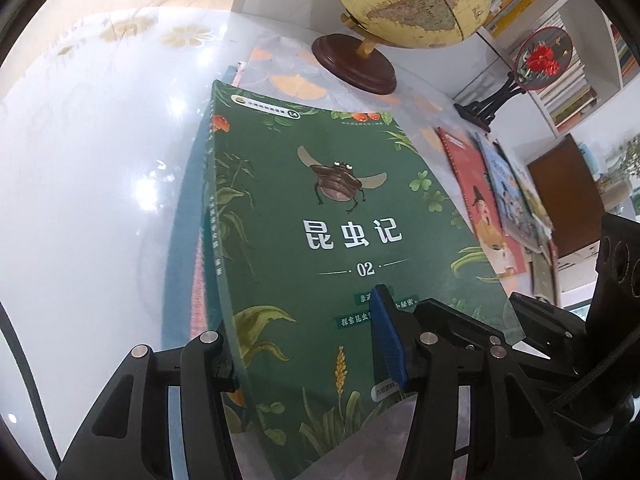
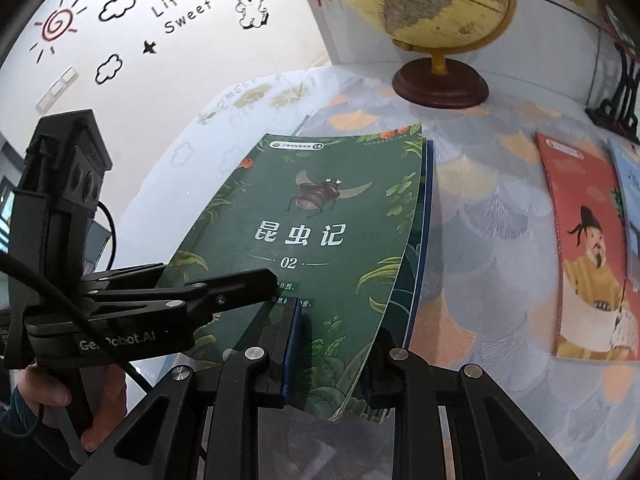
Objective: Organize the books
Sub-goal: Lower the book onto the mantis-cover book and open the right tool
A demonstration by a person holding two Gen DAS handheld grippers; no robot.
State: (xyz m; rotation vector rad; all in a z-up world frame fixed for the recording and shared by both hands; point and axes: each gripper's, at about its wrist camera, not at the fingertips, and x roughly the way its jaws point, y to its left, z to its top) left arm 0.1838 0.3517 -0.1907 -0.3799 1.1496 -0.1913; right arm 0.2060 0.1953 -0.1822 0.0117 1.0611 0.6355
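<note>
A green book with a beetle and "02" on its cover (image 1: 320, 216) lies on top of a small stack on the table; it also shows in the right wrist view (image 2: 320, 220). My left gripper (image 1: 308, 344) is shut on the green book's near edge, one blue pad on the cover. My right gripper (image 2: 332, 344) is shut on the same book's near right corner, lifting the cover edge. The left gripper (image 2: 256, 284) shows in the right wrist view, on the book's left. A blue book (image 2: 424, 216) lies under the green one.
A globe (image 1: 412, 0) on a dark wooden base (image 1: 354, 66) stands behind the stack. A red book (image 2: 588, 248) and other books (image 1: 508, 188) lie to the right. A round fan ornament on a black stand (image 1: 542, 58) and bookshelves (image 1: 576, 92) are at the back right.
</note>
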